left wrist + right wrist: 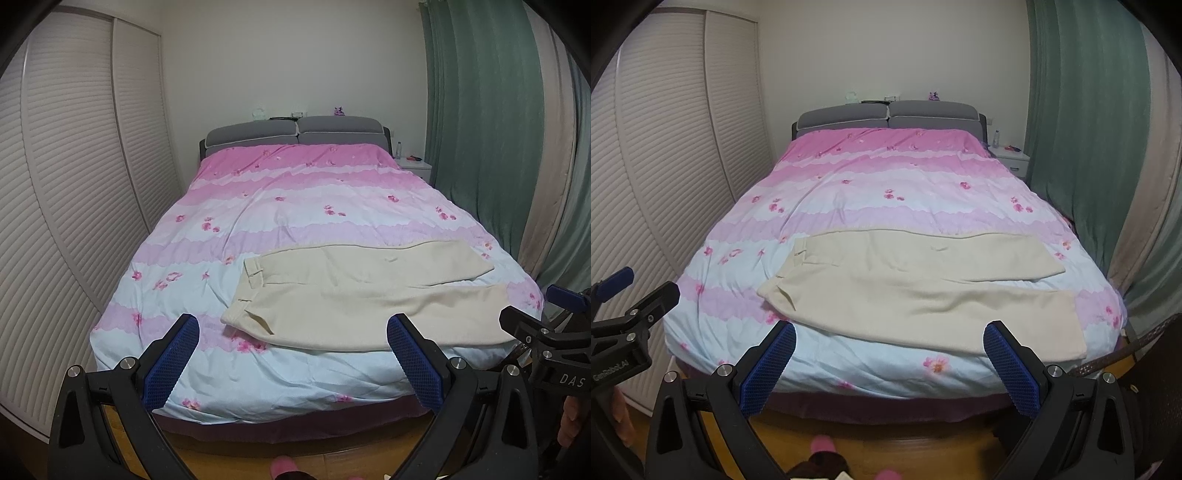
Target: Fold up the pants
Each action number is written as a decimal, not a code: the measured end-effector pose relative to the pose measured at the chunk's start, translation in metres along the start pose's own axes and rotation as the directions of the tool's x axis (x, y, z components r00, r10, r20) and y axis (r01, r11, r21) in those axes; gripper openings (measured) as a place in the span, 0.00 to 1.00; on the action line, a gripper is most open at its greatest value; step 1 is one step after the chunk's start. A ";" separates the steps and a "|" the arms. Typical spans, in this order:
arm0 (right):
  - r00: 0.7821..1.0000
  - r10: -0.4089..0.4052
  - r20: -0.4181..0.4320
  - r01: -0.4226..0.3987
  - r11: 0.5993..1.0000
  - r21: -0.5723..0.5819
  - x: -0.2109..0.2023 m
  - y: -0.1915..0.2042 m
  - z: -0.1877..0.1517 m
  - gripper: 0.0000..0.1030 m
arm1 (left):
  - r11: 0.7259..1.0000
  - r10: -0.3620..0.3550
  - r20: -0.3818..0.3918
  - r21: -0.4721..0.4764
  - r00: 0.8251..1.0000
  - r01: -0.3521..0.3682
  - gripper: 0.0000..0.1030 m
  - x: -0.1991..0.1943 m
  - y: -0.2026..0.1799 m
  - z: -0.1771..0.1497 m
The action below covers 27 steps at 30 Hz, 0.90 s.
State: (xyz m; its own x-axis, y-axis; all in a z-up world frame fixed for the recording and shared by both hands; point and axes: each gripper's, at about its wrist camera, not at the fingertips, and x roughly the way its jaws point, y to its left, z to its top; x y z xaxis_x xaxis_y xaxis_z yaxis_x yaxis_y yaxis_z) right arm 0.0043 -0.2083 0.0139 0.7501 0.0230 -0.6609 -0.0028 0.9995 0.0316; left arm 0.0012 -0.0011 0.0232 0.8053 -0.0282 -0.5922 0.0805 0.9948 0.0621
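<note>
The bed (258,391) fills the room between a louvred wardrobe and green curtains, covered edge to edge by a quilt (295,192) banded in pink, lilac and pale blue with scattered pink flowers. A grey padded headboard (295,133) closes its far end. Cream pants (362,299) lie flat on the quilt near the foot edge, waistband toward the bed's middle, legs running to the right edge, slightly apart.
</note>
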 end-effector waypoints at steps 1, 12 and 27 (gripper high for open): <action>1.000 0.001 0.001 -0.001 1.000 0.001 0.000 -0.001 -0.001 0.99 | 1.000 0.000 0.001 0.000 1.000 0.000 1.00 0.000 0.000 0.000; 1.000 -0.001 0.004 0.001 1.000 0.006 -0.002 -0.001 -0.002 0.99 | 1.000 -0.011 0.002 -0.007 1.000 0.011 1.00 0.001 0.002 0.003; 1.000 0.002 -0.006 -0.002 1.000 0.014 -0.001 -0.008 -0.002 0.99 | 1.000 0.005 0.019 -0.006 1.000 -0.005 1.00 -0.001 -0.001 0.004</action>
State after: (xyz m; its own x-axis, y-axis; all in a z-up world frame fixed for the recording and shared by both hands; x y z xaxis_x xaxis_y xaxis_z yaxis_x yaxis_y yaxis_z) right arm 0.0020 -0.2160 0.0128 0.7461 0.0251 -0.6654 0.0053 0.9990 0.0435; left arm 0.0024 -0.0027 0.0272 0.8167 -0.0246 -0.5765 0.0726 0.9955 0.0603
